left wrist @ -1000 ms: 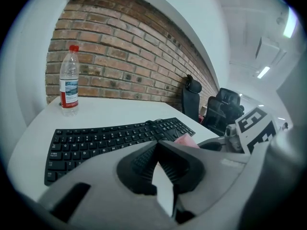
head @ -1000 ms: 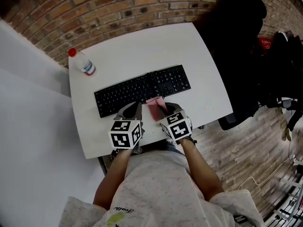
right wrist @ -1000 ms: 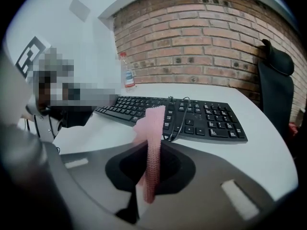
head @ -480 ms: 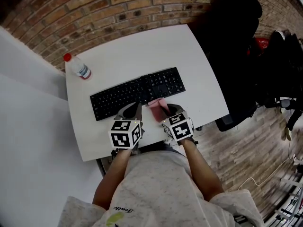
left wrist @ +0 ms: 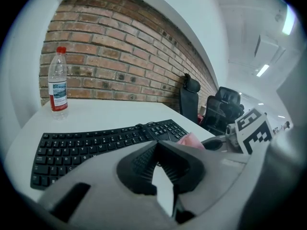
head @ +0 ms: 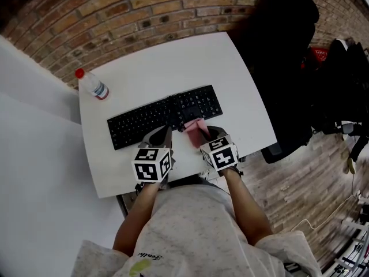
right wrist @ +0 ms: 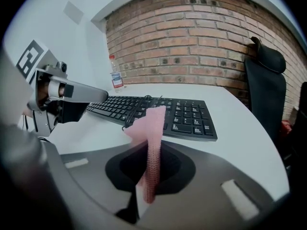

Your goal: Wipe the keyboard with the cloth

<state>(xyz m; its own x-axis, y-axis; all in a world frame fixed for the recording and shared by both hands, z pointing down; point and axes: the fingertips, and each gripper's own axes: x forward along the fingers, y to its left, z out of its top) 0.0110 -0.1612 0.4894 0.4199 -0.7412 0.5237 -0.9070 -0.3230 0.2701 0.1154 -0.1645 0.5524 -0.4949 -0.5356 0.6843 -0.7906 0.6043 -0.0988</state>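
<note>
- fingers (right wrist: 176,172) on your right gripper (head: 203,134) are clamped on the pink cloth (right wrist: 151,138), right at the keyboard (head: 164,114) near edge.
- keyboard's long side runs crosswise dead ahead; left gripper (head: 164,135) closed, empty.

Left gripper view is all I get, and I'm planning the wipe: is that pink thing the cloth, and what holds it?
Observer: Yes, it's the cloth. The right gripper is shut on it, and it stands upright between the jaws.
Operator: Which part of the keyboard is it at?
Observer: In the head view it is at the near edge of the keyboard, right of its middle. I cannot tell whether they touch.
</note>
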